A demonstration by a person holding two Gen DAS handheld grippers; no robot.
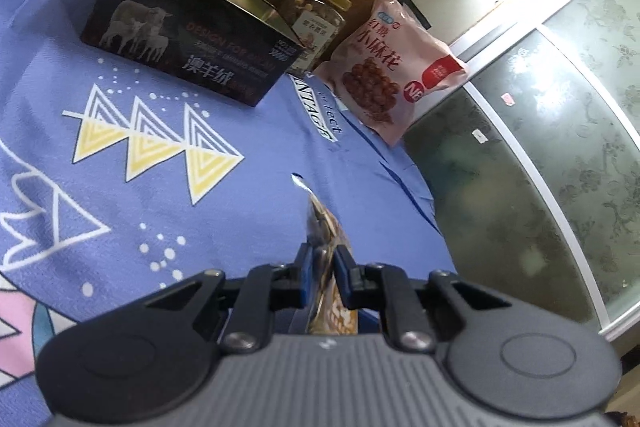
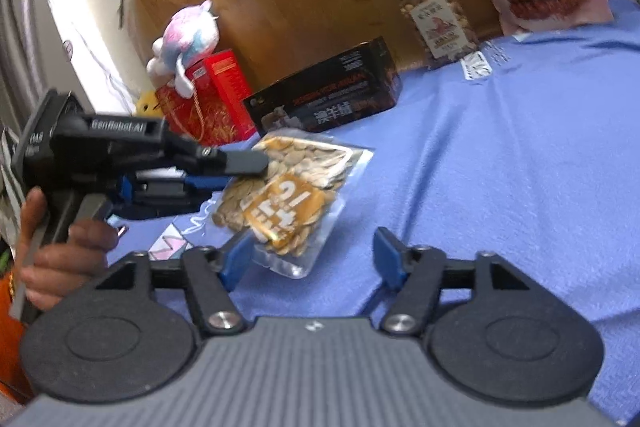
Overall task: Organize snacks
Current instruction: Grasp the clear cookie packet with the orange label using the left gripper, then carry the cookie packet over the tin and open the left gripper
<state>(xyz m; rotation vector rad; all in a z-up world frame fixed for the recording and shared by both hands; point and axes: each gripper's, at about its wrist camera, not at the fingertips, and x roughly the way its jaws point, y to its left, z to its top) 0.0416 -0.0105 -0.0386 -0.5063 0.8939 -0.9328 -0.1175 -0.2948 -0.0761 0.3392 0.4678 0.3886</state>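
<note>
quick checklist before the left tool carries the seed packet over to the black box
1. Left tool clamped on the seed packet: ok, pads pinch its edge.
2. Right tool let go: ok, jaws stand wide, though the packet's lower corner hangs by one pad.
3. Packet off the blue cloth: ok, it hangs in the air.
4. Black box open on top: ok.
5. Room inside the box: cannot tell, interior hidden.
6. Jar and pink bag out of the way: ok, they stand beyond the box.
</note>
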